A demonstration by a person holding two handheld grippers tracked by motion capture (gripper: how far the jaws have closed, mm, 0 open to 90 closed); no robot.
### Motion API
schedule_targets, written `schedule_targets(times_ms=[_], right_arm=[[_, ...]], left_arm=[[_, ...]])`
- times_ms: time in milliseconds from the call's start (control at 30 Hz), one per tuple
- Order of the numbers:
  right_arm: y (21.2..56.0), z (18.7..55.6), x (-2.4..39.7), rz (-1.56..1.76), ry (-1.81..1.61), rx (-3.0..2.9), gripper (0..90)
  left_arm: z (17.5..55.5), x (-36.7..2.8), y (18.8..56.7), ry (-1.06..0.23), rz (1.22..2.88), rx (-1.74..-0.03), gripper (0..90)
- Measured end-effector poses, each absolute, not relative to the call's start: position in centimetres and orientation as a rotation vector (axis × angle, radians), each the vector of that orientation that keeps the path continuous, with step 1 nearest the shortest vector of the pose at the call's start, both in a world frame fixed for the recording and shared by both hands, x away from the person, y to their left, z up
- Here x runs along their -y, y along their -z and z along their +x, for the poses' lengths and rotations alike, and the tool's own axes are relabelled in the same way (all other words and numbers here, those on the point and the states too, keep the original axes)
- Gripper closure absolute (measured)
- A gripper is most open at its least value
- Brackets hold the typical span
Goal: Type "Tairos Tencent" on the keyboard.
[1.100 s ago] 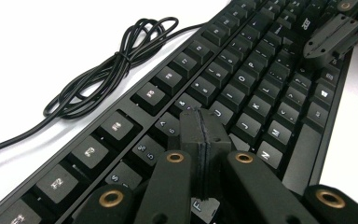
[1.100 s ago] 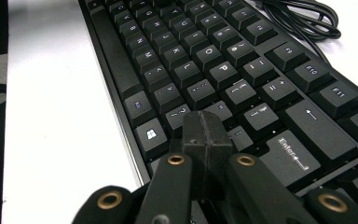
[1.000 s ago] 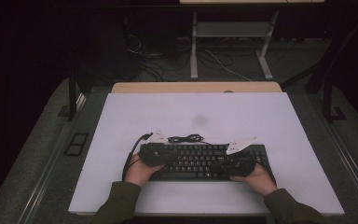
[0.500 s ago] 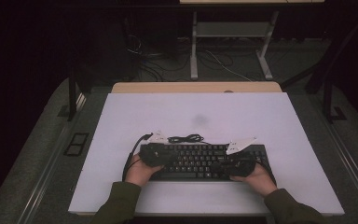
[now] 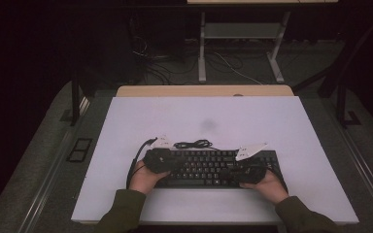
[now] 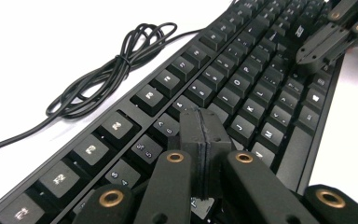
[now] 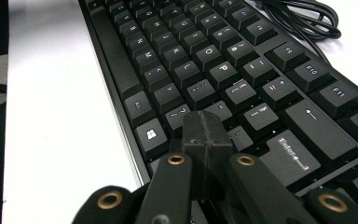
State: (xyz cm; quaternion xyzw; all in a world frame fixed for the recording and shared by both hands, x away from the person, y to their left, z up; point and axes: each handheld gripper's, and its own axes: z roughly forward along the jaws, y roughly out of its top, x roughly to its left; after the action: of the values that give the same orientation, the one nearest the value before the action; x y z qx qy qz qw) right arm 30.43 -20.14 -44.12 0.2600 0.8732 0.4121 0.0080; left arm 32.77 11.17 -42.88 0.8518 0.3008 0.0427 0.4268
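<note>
Black keyboard (image 5: 212, 167) lies flat on the white table (image 5: 272, 121), near the person's edge and roughly centred left to right, long side running across the table

Keyboard cable (image 5: 193, 144) bundled in a loose coil on the table just behind the keyboard's far edge; same coil seen in the left gripper view (image 6: 107, 70) beside the function-key row

Left gripper (image 5: 158, 160) held in the person's left hand (image 5: 144, 178), over the left end of the keyboard. Jaws pressed together, nothing between them. In the left gripper view the closed tips (image 6: 200, 133) sit low over the keys of the left half, near the number row; whether they touch a key cannot be told

Right gripper (image 5: 250, 171) held in the right hand (image 5: 269, 187), over the right end of the keyboard. Jaws likewise pressed together, empty. In the right gripper view the tips (image 7: 206, 133) hang close above the keys next to the Enter key and just past the Windows key; contact not clear

Right gripper also appears in the left gripper view (image 6: 335, 32), at the far end of the keyboard, tips pointing down at the keys

Green sleeves at both wrists along the bottom of the high view
</note>
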Motion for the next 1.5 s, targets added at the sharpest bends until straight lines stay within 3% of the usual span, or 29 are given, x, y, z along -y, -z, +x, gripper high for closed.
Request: schedule_targets(times_ms=[200,333,500,733,867,967,1033,1400,1500], right_arm=[[44.1,30.4,20.1,0.813,-1.289,-2.73,89.3],[44.1,30.4,20.1,0.813,-1.288,-2.729,89.3],[44.1,30.4,20.1,0.813,-1.288,-2.729,89.3],[44.1,30.5,20.2,0.813,-1.29,-2.729,89.3],[44.2,30.5,20.2,0.811,-1.292,-2.73,89.3],[44.2,30.5,20.2,0.812,-1.293,-2.73,89.3],[44.2,30.5,20.2,0.817,-1.297,-2.731,89.3],[43.4,30.5,20.4,0.796,-1.412,-2.676,89.1],[43.2,30.5,20.4,0.81,-1.437,-2.666,83.5]], left_arm=[[32.5,-12.0,42.6,-0.112,2.098,-0.758,81.2],[32.2,-12.6,42.5,-0.121,2.08,-0.763,71.0],[31.9,-13.4,42.4,-0.135,2.064,-0.766,51.3],[31.4,-14.4,42.5,-0.157,2.039,-0.76,34.8],[31.0,-14.9,42.6,-0.19,2.026,-0.762,18.3],[30.8,-15.2,42.6,-0.213,2.018,-0.768,12.3],[30.6,-15.5,42.7,-0.218,2.004,-0.772,9.5],[30.0,-16.0,43.2,-0.213,1.987,-0.78,12.6],[29.9,-16.0,43.2,-0.212,1.986,-0.776,12.7]])
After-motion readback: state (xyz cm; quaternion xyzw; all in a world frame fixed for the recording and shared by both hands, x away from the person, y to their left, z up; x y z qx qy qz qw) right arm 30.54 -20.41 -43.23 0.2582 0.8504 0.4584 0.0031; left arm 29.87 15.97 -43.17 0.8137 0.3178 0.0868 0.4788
